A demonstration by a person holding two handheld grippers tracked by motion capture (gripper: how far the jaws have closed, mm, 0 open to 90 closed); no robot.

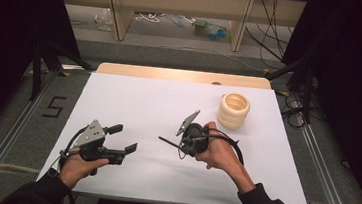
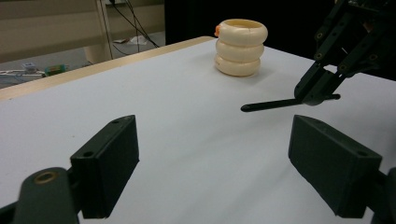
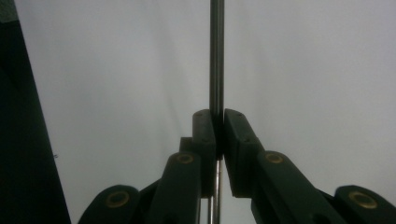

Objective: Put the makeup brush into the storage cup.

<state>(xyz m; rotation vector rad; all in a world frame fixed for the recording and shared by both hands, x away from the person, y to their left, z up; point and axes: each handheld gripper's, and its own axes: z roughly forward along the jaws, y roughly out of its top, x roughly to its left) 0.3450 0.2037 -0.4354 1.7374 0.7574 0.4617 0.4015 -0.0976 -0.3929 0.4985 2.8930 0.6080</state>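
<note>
A cream holder shaped like three stacked rings (image 1: 234, 110) stands on the white table (image 1: 134, 97) at the back right; it also shows far off in the left gripper view (image 2: 241, 46). My right gripper (image 1: 181, 143) is shut on a thin black rod (image 1: 167, 142) that points left over the table's middle. In the right gripper view the rod (image 3: 216, 56) runs straight up from between the closed jaws (image 3: 218, 119). My left gripper (image 1: 123, 137) is open at the front left, its pads (image 2: 109, 163) wide apart and holding nothing. The rod (image 2: 271, 104) lies ahead of it.
A wooden strip (image 1: 181, 75) edges the table's far side. Beyond it are shelf legs, cables and small clutter on the floor (image 1: 196, 28). Metal rails (image 1: 323, 166) run along both sides of the table. A floor mark like a 5 (image 1: 54, 106) is at left.
</note>
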